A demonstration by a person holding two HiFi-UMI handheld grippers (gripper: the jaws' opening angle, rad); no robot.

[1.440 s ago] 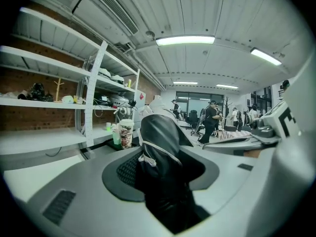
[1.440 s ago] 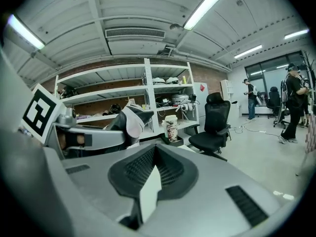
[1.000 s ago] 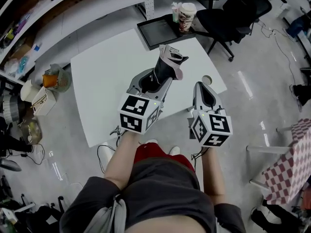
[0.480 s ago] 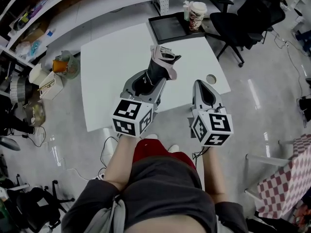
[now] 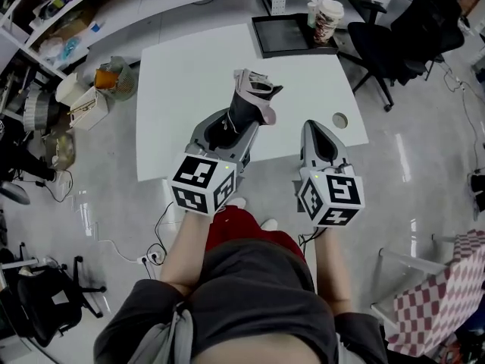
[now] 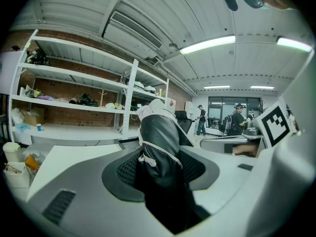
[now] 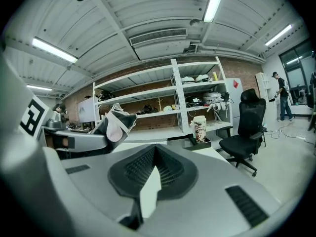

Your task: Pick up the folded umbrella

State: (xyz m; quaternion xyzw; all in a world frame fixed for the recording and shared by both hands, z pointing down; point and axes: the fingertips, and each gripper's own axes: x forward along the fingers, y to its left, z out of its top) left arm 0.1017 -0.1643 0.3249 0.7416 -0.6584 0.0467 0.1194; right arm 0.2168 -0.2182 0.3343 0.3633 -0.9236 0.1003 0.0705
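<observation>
My left hand-held gripper (image 5: 231, 127) pinches the umbrella (image 5: 255, 101) to carry it above the table (image 5: 174, 74); right hand-held gripper (image 5: 316, 131) pressed together, spare.

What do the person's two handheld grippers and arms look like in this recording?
The left claw and right claw both have smooth, light-grey tapered shells, with dark ribbed pads on the inner faces. Each carries a white cube at the rear, printed with black square markers. No cables show on either. The forearms are bare, and dark grey short sleeves cover the upper arms.
</observation>
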